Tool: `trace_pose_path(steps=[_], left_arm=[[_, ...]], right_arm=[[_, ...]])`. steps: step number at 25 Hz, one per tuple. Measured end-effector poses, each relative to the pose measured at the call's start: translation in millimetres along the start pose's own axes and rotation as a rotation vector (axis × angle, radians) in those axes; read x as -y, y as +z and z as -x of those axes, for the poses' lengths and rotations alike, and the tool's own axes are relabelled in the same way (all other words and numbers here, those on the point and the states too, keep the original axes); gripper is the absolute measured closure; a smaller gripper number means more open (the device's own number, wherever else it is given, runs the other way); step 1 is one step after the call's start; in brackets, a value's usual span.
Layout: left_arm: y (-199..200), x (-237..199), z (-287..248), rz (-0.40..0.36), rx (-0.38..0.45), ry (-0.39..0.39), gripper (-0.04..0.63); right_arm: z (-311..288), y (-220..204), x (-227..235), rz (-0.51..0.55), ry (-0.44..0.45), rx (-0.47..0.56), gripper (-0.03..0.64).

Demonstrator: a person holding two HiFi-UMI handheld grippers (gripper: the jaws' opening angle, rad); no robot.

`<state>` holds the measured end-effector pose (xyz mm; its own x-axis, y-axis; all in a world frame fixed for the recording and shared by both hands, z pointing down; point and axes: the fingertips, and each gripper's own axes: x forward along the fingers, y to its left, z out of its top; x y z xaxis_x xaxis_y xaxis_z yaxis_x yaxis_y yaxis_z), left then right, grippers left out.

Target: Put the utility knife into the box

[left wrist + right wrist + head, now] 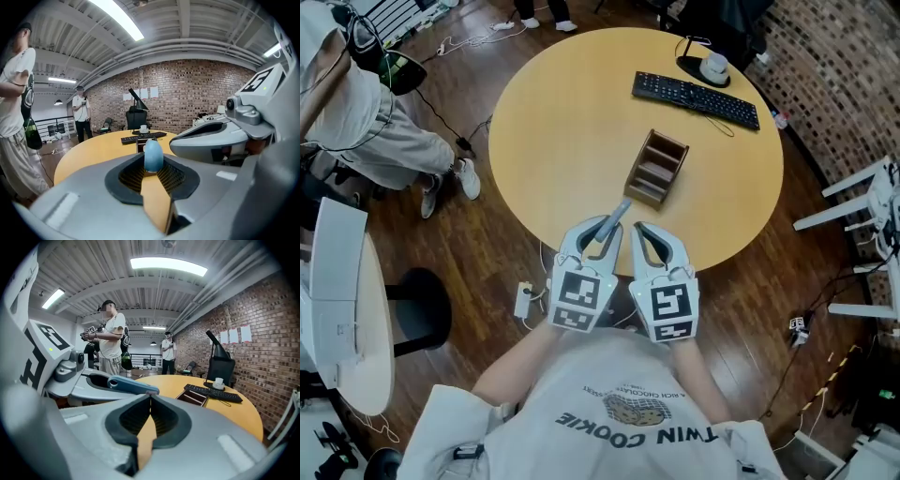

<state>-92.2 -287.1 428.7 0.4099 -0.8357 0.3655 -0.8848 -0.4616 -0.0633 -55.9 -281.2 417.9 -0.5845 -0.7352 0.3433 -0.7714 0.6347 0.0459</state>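
Note:
A grey-blue utility knife [615, 219] sticks out of my left gripper [602, 234], which is shut on its handle; the knife's rounded end [153, 155] shows between the jaws. The knife points toward a brown wooden box [656, 169] with open compartments, standing near the middle of the round table [562, 122]. My right gripper [642, 231] is shut and holds nothing, close beside the left one at the table's near edge. From the right gripper view the knife [133, 385] lies to the left and the box [193, 397] ahead.
At the table's far side lie a black keyboard [696, 98] and a cup on a black base [713, 66]. A person [366, 122] stands at the left. White chairs [867, 202] stand at the right, and a white table [342, 300] at the near left.

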Motion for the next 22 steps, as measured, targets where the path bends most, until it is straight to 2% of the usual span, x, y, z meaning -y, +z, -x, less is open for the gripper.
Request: trace_pose_path(steps=[5, 12, 22], left_arm=[[-9, -8, -15, -0.126, -0.054, -0.061, 0.522], [-18, -7, -47, -0.391, -0.119, -0.165, 0.522], [-37, -3, -92, -0.621, -0.218, -0.224, 0.522]], right_arm=[[-15, -5, 1, 0.008, -0.036, -0.025, 0.615], [-26, -13, 15, -0.001, -0.110, -0.059, 0.615], [-34, -31, 42, -0.024, -0.137, -0.091, 0.615]])
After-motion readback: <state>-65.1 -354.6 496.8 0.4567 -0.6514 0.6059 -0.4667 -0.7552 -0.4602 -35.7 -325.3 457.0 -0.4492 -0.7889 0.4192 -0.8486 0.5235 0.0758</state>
